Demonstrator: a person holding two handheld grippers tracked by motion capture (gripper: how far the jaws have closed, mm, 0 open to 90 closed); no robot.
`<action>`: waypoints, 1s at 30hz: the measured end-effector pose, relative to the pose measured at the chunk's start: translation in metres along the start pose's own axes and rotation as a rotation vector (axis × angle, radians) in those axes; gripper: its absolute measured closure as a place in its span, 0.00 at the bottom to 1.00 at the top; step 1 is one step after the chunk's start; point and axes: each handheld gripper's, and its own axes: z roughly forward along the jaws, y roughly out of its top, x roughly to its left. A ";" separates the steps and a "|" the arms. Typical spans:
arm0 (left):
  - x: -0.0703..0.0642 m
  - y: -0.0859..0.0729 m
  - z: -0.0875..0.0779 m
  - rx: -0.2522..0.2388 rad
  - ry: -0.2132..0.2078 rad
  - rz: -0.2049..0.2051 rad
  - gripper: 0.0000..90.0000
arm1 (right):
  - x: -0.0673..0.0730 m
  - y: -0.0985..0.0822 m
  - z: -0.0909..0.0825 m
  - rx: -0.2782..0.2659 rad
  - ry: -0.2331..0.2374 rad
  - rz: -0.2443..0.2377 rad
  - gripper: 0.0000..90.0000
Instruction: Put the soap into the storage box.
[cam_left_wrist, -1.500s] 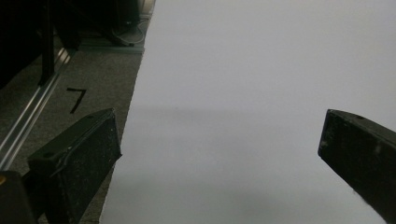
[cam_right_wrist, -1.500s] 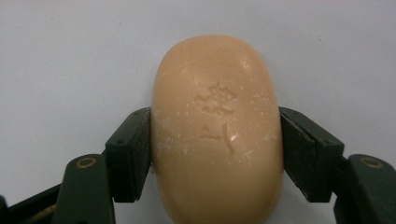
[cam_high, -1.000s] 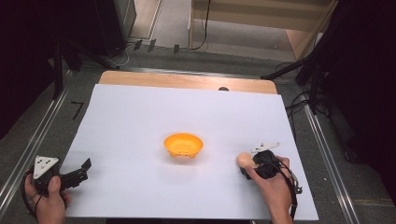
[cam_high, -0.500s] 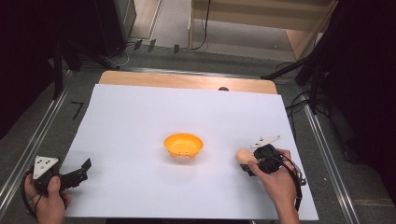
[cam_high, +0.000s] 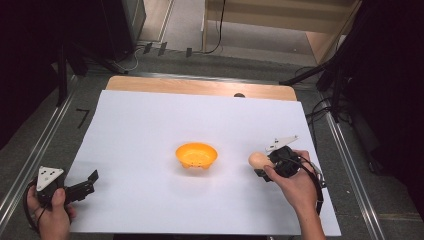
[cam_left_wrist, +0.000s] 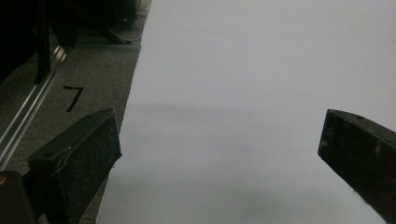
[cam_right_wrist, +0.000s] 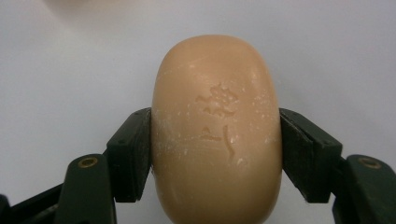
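Black hand-held gripper (cam_right_wrist: 215, 154), brass screws

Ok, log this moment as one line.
right tool: shut on soap bar | left tool: open, idle | orange bowl: centre, empty

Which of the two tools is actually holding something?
The right tool, shut on the tan soap bar just right of the orange bowl. The left tool is open, over bare white sheet.
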 end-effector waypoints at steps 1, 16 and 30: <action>0.000 0.000 0.000 -0.001 -0.001 0.000 0.00 | 0.000 0.002 0.000 -0.001 0.001 -0.009 0.37; -0.001 0.000 0.000 0.001 0.002 0.010 0.00 | 0.011 0.044 0.005 -0.021 0.050 -0.121 0.37; -0.001 0.000 0.000 -0.007 -0.007 0.006 0.00 | 0.026 0.077 0.011 -0.035 0.099 -0.215 0.37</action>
